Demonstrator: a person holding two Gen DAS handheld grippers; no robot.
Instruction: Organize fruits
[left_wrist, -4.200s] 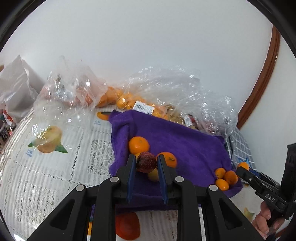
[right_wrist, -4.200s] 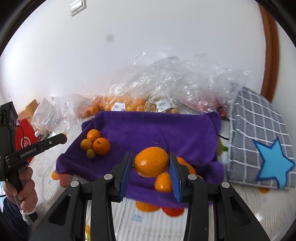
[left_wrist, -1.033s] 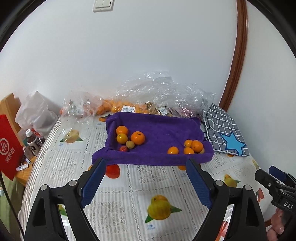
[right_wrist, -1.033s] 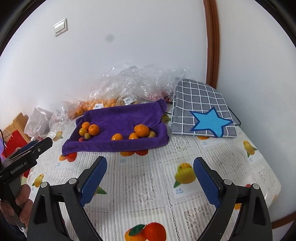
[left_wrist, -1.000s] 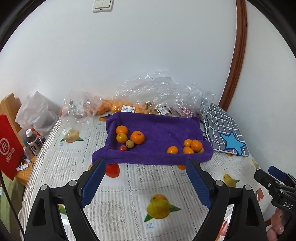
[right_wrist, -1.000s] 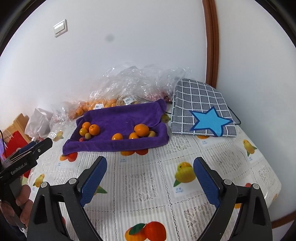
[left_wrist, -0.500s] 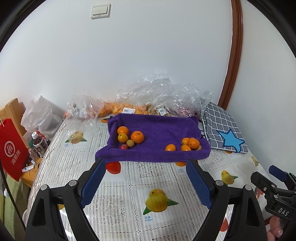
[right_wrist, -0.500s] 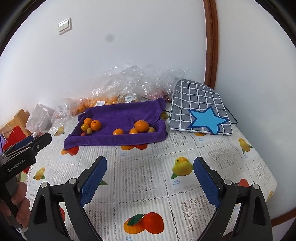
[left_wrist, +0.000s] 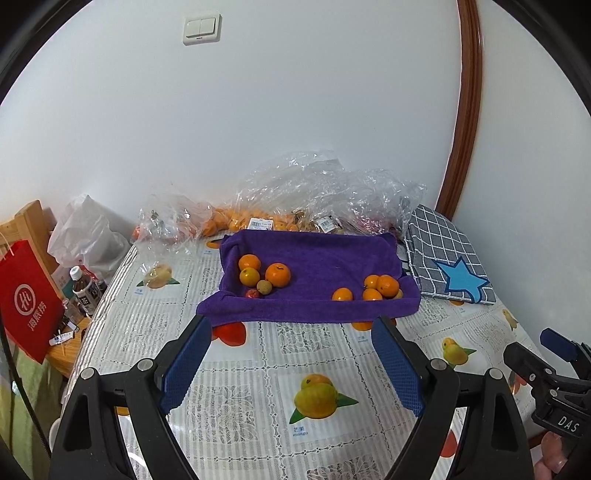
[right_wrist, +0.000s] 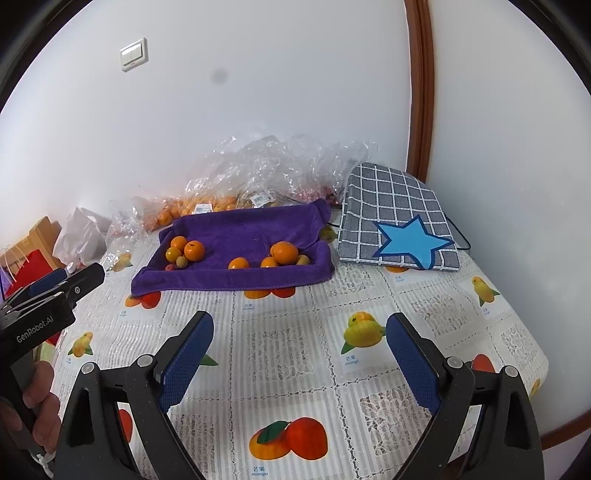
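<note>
We are holding both tools well back from the work, above the fruit-print tablecloth (left_wrist: 258, 369). The left gripper (left_wrist: 291, 354) is standing with its jaws spread wide and nothing between them; the right gripper (right_wrist: 299, 354) is likewise gaping and carrying nothing. The fruit is lying on the purple towel (left_wrist: 317, 258) in two clusters: the left cluster (left_wrist: 262, 275), oranges with a small tan fruit and a small red one touching at its near edge, and the right cluster (left_wrist: 376, 288), oranges bunched near the towel's right end. More fruit is sitting in the clear plastic bags (left_wrist: 295, 206) behind the towel, against the wall. We are judging the sorting to be near done or paused, with no fruit in hand. If another piece is wanted, we are advising a slow approach over the towel's near edge, centring one fruit between the pads and closing gently, since neighbours touching it may roll.
</note>
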